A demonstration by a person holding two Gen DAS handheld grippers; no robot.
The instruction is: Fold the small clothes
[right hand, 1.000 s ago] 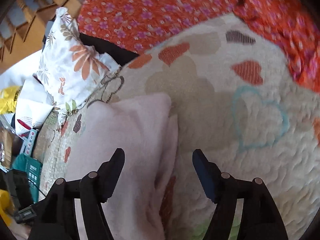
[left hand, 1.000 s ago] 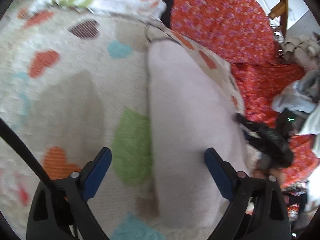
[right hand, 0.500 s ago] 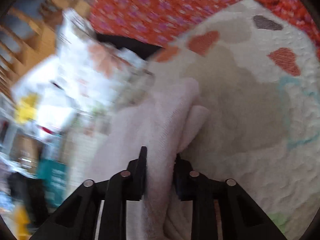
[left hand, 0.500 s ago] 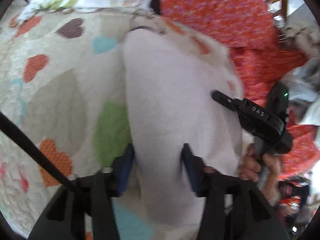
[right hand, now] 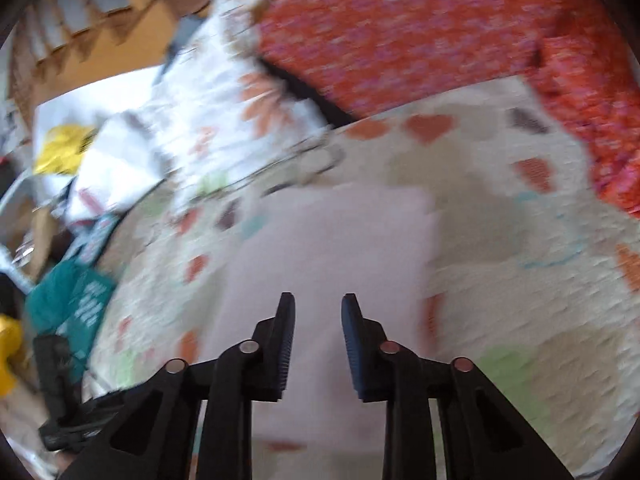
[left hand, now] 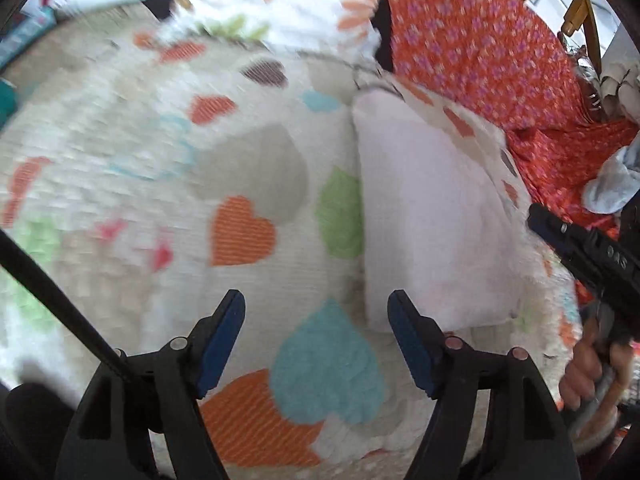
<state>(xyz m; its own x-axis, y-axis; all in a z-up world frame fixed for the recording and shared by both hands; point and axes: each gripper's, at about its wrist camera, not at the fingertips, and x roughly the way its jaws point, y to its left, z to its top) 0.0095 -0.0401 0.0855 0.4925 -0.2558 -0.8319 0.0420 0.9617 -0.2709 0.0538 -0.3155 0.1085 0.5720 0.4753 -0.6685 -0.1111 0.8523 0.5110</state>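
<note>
A pale pink folded cloth (left hand: 432,216) lies flat on a cream quilt with coloured hearts (left hand: 240,232). My left gripper (left hand: 316,320) is open and empty, just short of the cloth's near left corner. The right gripper shows at the right edge of the left wrist view (left hand: 588,252), held by a hand. In the right wrist view the pink cloth (right hand: 332,248) lies straight ahead, and my right gripper (right hand: 318,312) hovers over its near part with jaws a little apart, holding nothing. Both views are motion-blurred.
An orange flowered fabric (left hand: 480,48) lies beyond the quilt, with a flowered white pillow (left hand: 288,4) beside it. A wooden chair (left hand: 576,8) stands at the back right. Crumpled clothes (left hand: 612,184) lie right. A teal box (right hand: 72,300) and clutter sit left of the quilt.
Both grippers were shut on the pink cloth half a second ago. They have let go and pulled back, and the cloth now lies folded flat on the quilt.
</note>
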